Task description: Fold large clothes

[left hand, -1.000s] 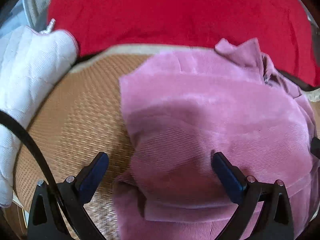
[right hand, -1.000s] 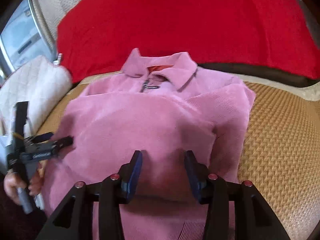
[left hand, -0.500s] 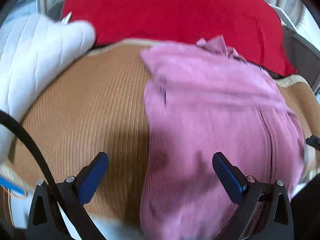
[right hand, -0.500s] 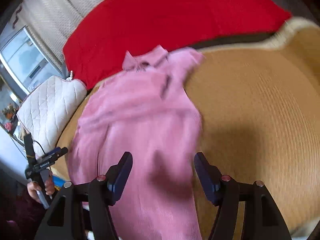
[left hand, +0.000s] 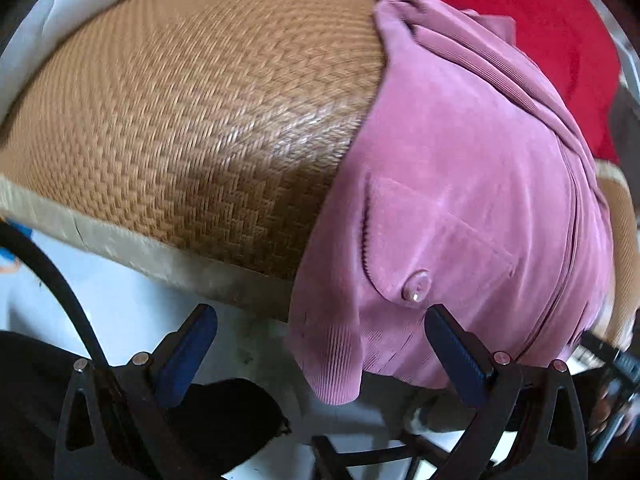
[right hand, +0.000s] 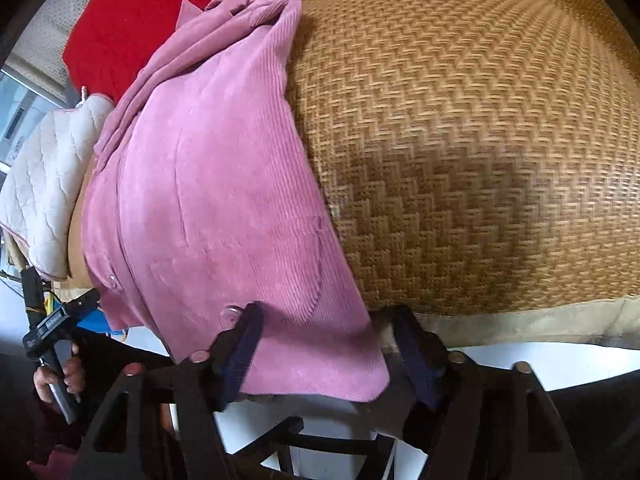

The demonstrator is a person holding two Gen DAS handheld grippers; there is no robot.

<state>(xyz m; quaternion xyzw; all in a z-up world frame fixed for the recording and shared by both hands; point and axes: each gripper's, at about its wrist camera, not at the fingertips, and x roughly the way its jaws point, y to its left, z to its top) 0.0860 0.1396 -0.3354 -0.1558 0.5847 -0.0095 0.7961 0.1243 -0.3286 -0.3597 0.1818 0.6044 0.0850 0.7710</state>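
My left gripper (left hand: 320,354) is spread wide, nothing between the jaws; the hem corner of the pink corduroy jacket (left hand: 460,184) hangs just ahead of the gap, untouched. My right gripper (right hand: 326,354) is spread too, jaws either side of the other hem corner, cloth lying in the gap but not pinched as far as I can tell. I read this as lining up on both bottom corners so I can lift the hem and fold it up toward the collar.

The jacket lies narrowed into a long strip on the woven mat (right hand: 460,140), collar at the far end near the red blanket (left hand: 560,32), hem draped over the mat's near edge. That overhang gives the jaws room to get under the cloth.

Count: one jacket, one pocket button (left hand: 416,286) in left view, a snap (right hand: 231,312) near my right jaw, one mat, one red blanket, one white quilted cushion (right hand: 52,184), two grippers.
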